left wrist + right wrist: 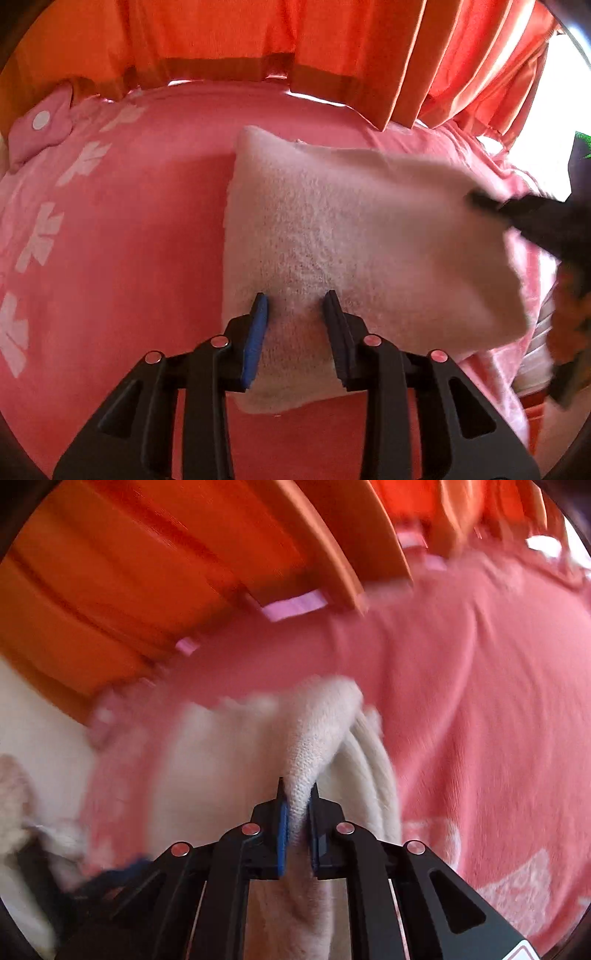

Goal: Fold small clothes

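Orange curtains [229,33] hang along the far edge of a bed under a pink bedsheet [122,236] with pale flower prints down its left side. On it lies a cream towel [332,236], folded into a rough rectangle, long axis running from the near-left to the far-right. The left hand-held gripper [295,302] stands released over the towel's near edge, pads apart, cloth showing between them but not pinched. The right hand-held gripper [297,794] is clenched on a bunched corner of the towel at its right end, that part raised off the sheet. A pink pillow [37,129] sits far left.
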Tool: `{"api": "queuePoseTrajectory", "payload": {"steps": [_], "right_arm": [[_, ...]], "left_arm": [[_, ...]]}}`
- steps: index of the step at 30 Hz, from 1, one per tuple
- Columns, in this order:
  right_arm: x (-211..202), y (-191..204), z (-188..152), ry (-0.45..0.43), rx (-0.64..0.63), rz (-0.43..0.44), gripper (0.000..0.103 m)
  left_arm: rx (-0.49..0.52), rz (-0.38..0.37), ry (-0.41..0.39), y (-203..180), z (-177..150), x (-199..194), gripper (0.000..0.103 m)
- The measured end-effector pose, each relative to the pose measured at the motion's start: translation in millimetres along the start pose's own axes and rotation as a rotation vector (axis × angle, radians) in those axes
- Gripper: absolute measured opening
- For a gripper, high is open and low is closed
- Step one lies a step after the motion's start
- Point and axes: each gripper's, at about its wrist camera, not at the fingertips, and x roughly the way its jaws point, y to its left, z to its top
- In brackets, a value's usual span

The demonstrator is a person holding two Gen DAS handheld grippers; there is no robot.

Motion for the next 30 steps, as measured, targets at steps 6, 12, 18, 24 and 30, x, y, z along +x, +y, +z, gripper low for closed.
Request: {"api": "queuePoseTrajectory", "payload": {"steps": [6, 12, 18, 24, 30], "right_arm": [[42.6, -33.4, -19.7, 0.147, 0.015, -0.142, 0.008], [-34.7, -22.2, -39.7, 0.11, 0.043, -0.051, 0.036], [-11.2, -14.1, -93.8, 0.25, -0.034, -0.095, 0.032], [-11.7, -45.7, -107.1, 0.218, 0.096, -0.082, 0.007], [-28.0, -18.8, -76.7, 0.2, 0.047, -0.064, 0.02]], "left_arm": [[0.038, 0.025, 0.008, -9.2, -1.9, 5.4, 0.031], [0.025, 0.019, 0.009, -5.8, -3.0, 4.5, 0.032], [0.038, 0.045, -0.008, -11.4, -5.9, 4.1, 0.032], [0.061, 0.036, 0.001, -10.1, -8.0, 1.9, 0.033], [0.072, 0.066, -0.01, -14.1, -9.9, 2.8, 0.034]]}}
